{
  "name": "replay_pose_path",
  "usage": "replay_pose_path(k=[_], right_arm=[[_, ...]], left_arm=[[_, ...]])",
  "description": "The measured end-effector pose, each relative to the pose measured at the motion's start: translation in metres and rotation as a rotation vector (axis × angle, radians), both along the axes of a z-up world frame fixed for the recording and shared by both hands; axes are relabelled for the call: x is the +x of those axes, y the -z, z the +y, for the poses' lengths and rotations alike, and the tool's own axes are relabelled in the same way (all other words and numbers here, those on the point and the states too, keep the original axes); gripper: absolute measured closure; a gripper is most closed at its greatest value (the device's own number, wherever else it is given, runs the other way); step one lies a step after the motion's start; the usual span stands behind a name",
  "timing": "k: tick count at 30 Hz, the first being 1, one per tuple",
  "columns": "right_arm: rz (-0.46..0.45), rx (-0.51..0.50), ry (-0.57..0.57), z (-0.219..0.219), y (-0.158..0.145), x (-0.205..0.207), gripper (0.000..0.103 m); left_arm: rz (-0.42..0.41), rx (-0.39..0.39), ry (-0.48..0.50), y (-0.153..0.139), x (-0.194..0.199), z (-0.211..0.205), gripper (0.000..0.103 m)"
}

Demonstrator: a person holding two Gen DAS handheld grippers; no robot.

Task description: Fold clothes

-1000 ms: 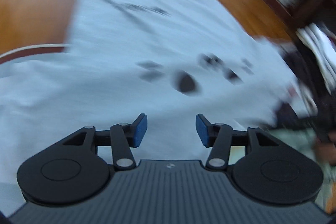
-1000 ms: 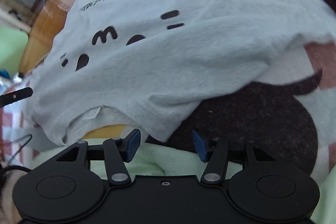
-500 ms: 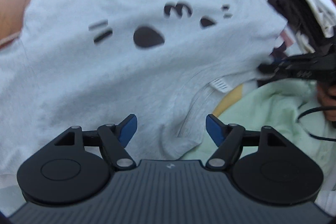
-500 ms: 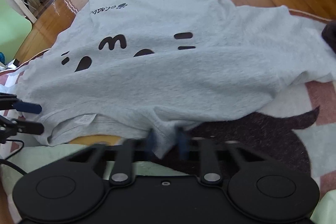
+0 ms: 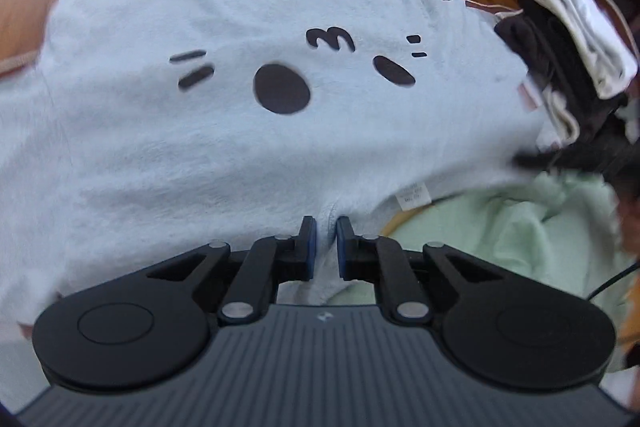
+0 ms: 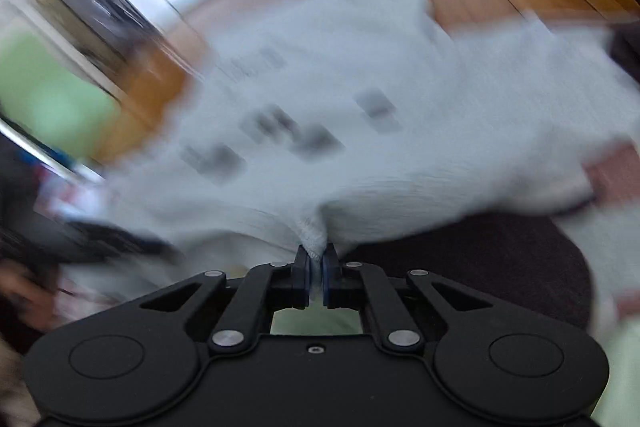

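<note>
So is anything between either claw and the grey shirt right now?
Nothing visible. The left claw is closing with the grey shirt collar edge already between its pads. The right claw is closing too, pinching a bunched fold of the same shirt. The green cloth lies beside the left claw, not in the way.

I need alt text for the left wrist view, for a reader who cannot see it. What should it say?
The left gripper is closing its jaws on the near edge of a light grey T-shirt printed with a dark cartoon face, spread flat ahead. Folded clothes are stacked at the right, and pale green fabric lies near the gripper.
</note>
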State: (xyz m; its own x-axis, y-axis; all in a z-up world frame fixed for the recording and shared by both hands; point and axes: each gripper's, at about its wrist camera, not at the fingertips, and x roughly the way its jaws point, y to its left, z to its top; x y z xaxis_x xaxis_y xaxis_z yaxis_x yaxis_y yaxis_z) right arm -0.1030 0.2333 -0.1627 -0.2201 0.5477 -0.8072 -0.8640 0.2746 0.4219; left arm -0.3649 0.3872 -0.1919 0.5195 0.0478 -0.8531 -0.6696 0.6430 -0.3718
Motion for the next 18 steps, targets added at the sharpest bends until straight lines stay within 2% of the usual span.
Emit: replay_pose_path(k=[2,4,6,7,8,10,11,13,18], right_arm=[[-0.032,-0.058,-0.029,-0.001,0.01,-0.008,0.096],[-0.066,-0.089,-0.061,0.001,0.014,-0.017,0.093],[-0.083,-0.098,-0.081,0.007,0.008,-0.02,0.089],[-0.076,-0.1,-0.078,0.009,0.003,-0.019,0.085],[-0.061,-0.089,-0.072,0.011,-0.002,-0.016,0.078],[-0.036,-0.047,-0.053,0.012,-0.016,-0.01,0.066],[-0.036,-0.026,-0.043,0.013,-0.021,-0.008,0.059],[-0.037,0.017,-0.021,0.015,-0.033,-0.003,0.055],[-0.02,0.06,0.008,0.024,-0.034,-0.003,0.054]], left_arm=[[0.032,-0.048,0.004,0.011,0.003,0.002,0.089],[0.078,-0.047,0.007,0.018,0.007,0.002,0.085],[0.096,-0.02,0.01,0.017,0.009,0.001,0.072],[0.087,0.003,0.005,0.013,0.009,0.001,0.06],[0.077,0.029,0.0,0.009,0.008,0.0,0.053],[0.053,0.083,-0.022,-0.002,0.005,0.002,0.046],[0.038,0.101,-0.04,-0.006,0.003,0.006,0.043],[0.008,0.113,-0.085,-0.012,-0.001,0.012,0.041],[-0.024,0.146,-0.176,-0.018,-0.006,0.028,0.041]])
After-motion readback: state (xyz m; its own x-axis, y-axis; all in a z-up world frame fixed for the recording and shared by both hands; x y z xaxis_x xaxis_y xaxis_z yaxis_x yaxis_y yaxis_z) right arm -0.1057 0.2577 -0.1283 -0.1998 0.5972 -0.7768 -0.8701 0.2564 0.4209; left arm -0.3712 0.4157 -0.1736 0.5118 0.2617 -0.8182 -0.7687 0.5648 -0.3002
